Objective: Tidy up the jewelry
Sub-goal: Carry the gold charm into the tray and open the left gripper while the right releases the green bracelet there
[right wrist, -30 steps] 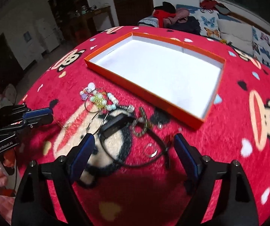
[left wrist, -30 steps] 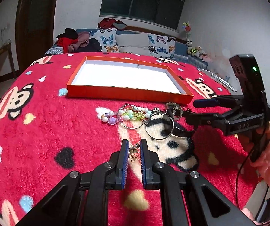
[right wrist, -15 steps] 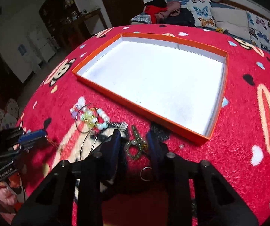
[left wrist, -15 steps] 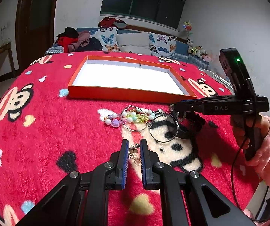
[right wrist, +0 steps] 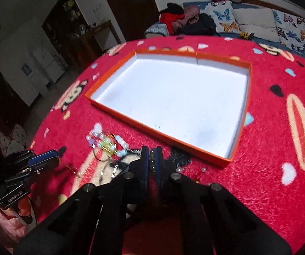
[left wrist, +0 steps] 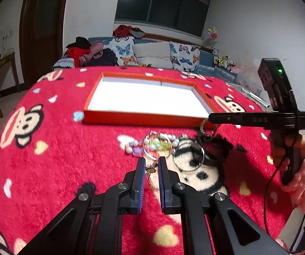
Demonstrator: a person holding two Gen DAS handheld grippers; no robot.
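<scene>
An orange tray (left wrist: 143, 118) with a white floor stands on the red monkey-print cloth; it also shows in the right wrist view (right wrist: 235, 155). In front of it lie a pastel bead bracelet (left wrist: 152, 144), wire hoops (left wrist: 189, 156) and a black band (left wrist: 216, 159). My left gripper (left wrist: 151, 165) is shut on a small gold pendant chain (left wrist: 151, 170), low over the cloth. My right gripper (right wrist: 151, 154) is shut on a dark beaded bracelet (right wrist: 151, 159) and holds it lifted near the tray's front right corner; the bracelet hangs from it in the left wrist view (left wrist: 205, 127).
Small pearl pins (right wrist: 179, 170) lie on the cloth by the tray's near corner. A sofa with butterfly cushions (left wrist: 163, 53) stands beyond the table. A dark cabinet (right wrist: 84, 34) stands to the left of the room.
My right gripper closed from wide open onto the dark beaded bracelet and lifted it off the cloth towards the tray. My left gripper stayed shut on the gold pendant chain.
</scene>
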